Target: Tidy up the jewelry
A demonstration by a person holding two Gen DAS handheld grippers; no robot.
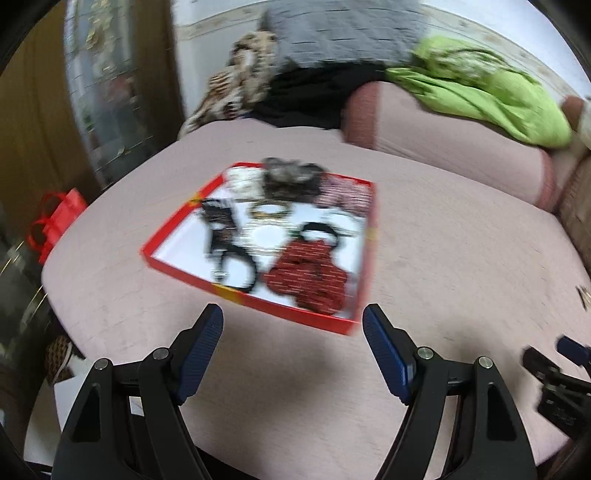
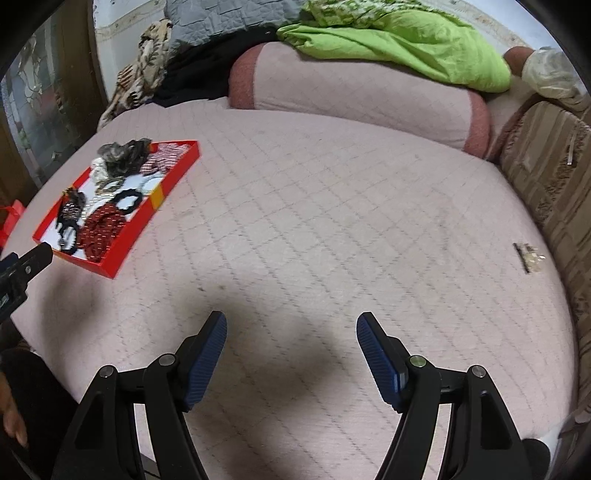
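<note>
A red shallow box [image 1: 177, 267] lies on the pink quilted bed and holds several hair ties, scrunchies and bracelets, among them a dark red scrunchie [image 1: 310, 277] and black bands [image 1: 229, 236]. The box also shows in the right wrist view [image 2: 127, 245] at the left. My left gripper [image 1: 293, 325] is open and empty just short of the box's near edge. My right gripper [image 2: 291, 326] is open and empty over bare bed. A small gold jewelry piece [image 2: 528, 256] lies alone on the bed at the far right, also seen in the left wrist view [image 1: 585, 295].
A pink bolster pillow [image 2: 362, 96] lies at the back with a green blanket [image 2: 406, 44] and other folded cloths [image 2: 207, 22] behind it. A brown striped cushion [image 2: 546, 177] bounds the right side. A red bag [image 1: 61, 221] stands off the bed's left edge.
</note>
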